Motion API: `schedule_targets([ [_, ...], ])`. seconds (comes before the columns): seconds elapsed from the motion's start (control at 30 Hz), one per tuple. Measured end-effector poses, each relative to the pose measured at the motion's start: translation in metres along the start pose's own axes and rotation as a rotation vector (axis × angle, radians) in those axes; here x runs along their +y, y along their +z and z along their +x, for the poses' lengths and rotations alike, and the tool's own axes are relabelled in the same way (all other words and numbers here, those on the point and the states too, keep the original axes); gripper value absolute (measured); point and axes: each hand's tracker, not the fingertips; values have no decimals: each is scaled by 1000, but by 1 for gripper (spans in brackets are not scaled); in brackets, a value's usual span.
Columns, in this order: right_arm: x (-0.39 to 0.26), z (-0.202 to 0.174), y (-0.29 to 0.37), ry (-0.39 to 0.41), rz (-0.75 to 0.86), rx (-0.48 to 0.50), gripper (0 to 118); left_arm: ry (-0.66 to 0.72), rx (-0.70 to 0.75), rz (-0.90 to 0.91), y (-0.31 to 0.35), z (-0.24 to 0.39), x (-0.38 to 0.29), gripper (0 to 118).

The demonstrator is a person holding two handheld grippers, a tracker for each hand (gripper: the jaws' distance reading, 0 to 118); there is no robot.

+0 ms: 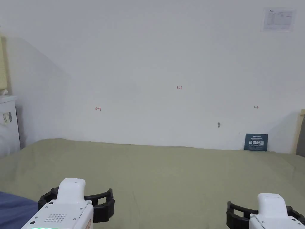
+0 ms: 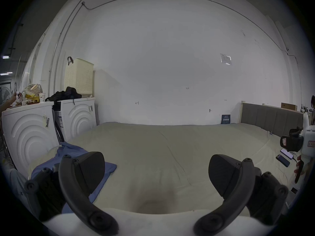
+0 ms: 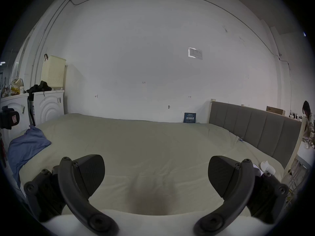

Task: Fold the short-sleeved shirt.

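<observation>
- Stretching wide and bare, the green-sheeted bed point(image 1: 166, 176) is offering plenty of folding room ahead.
- Nothing is looking folded yet: the blue shirt point(image 3: 25, 147) is lying rumpled at the bed's left edge, beside the washing machines point(image 2: 29, 130).
- Left tool point(image 2: 156, 175) and right tool point(image 3: 156, 175) are both hovering wide-jawed, gripping nothing.
- Phones point(image 2: 284, 158) are sitting near the right edge.

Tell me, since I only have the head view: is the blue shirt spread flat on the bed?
Observer: No, the blue shirt lies bunched at the left edge of the bed.
Operator: Are the grippers holding anything?
Observer: No. The left gripper and the right gripper both have their jaws wide apart, with nothing between them.
Operator: Anything else on the bed?
Observer: What look like two phones lie side by side near its right edge.
</observation>
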Motion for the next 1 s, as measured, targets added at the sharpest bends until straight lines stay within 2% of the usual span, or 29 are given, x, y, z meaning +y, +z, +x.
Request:
schedule_targets([
  [0.2,-2,-2,1,29,17,6,118,-2,2,-6,-3,-1,-3,118],
  [0.7,-2,1,3,2,32,-9,118,-12,11,8,-1,0,-4,118],
  [1.0,-2,-2,3,16,27,-4,118,-5,29,-6,-4,-3,-5,118],
])
